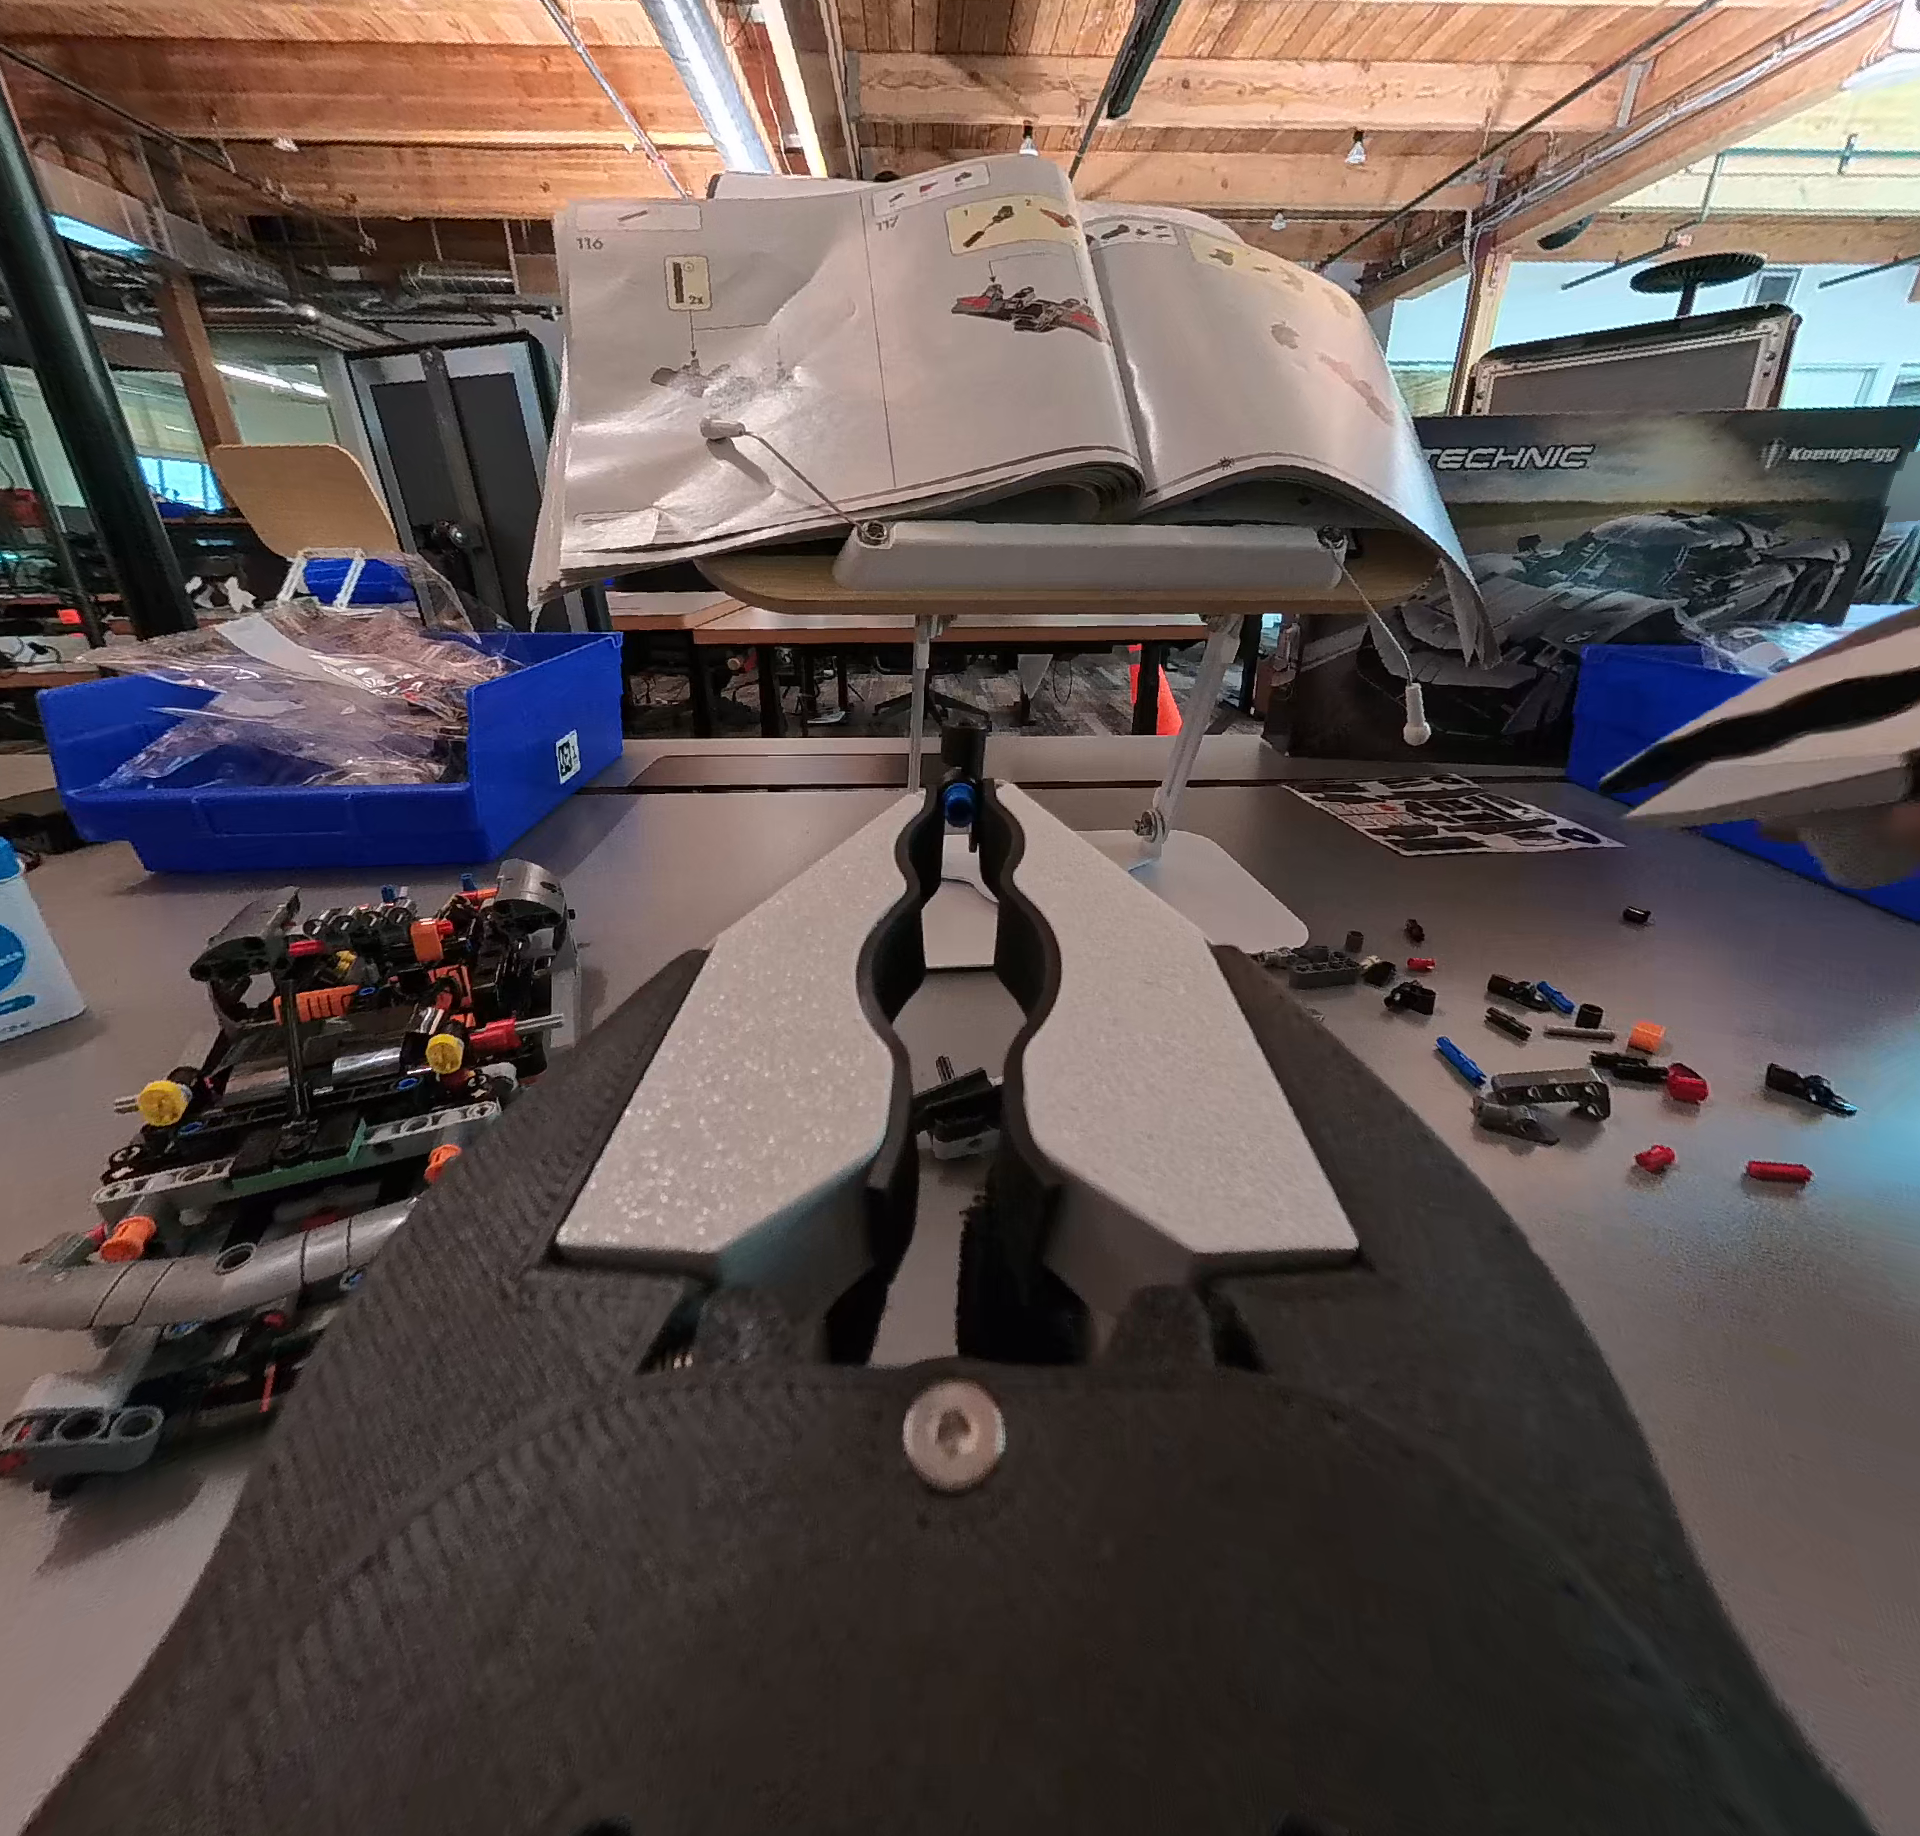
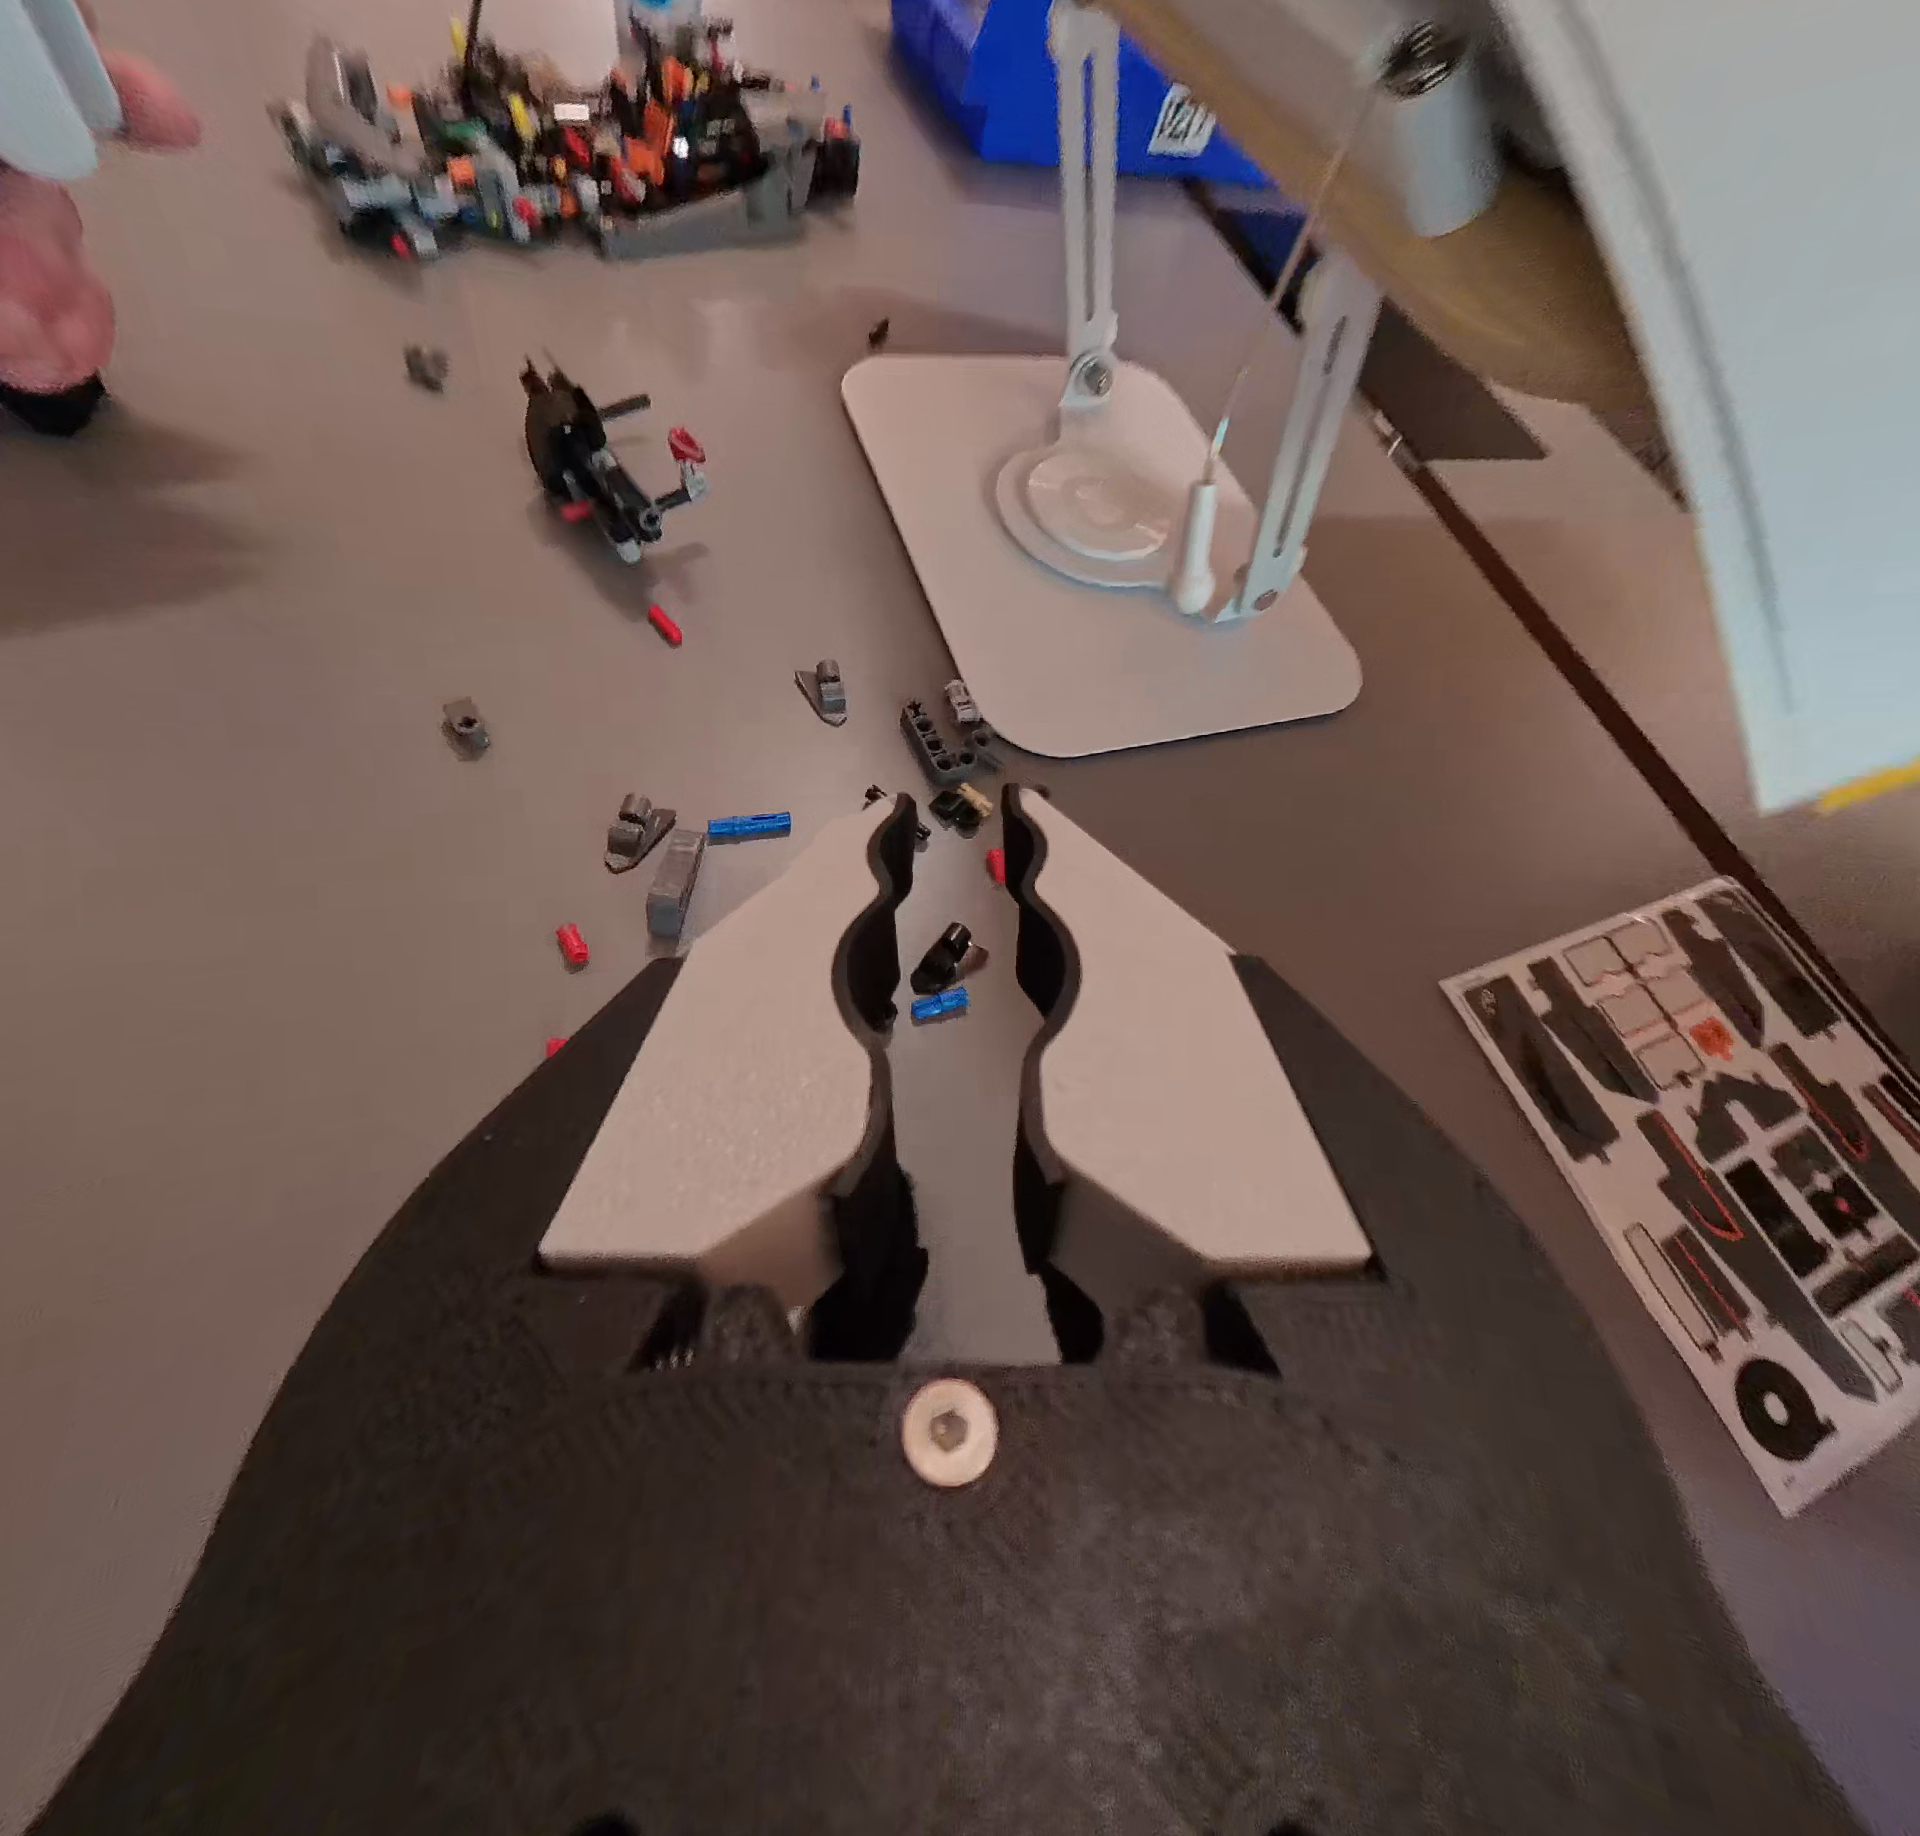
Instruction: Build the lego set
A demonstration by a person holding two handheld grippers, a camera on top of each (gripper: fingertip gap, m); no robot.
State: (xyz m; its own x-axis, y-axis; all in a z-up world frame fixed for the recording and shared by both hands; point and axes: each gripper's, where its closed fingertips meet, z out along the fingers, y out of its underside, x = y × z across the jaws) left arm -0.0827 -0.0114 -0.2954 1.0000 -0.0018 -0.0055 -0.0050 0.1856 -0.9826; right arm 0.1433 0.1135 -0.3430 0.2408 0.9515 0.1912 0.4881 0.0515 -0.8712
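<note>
Two blue bins [image 1: 343, 747], one sticker sheet [image 2: 1714, 1163]

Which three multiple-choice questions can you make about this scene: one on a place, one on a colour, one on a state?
1. In the left wrist view, where is the partly built model?
A. on the sticker sheet
B. on the booklet stand
C. on the table, left of the left gripper

2. What colour is the bin that holds the plastic bags?
A. red
B. blue
C. green

3. What are the left gripper's fingers doing?
A. pinching a small black and blue piece
B. spread wide, empty
C. gripping the booklet

Answers:
1 C: the model sits on the table left of the fingers.
2 B: its walls are blue.
3 A: the piece sits clamped at the tips.
</note>
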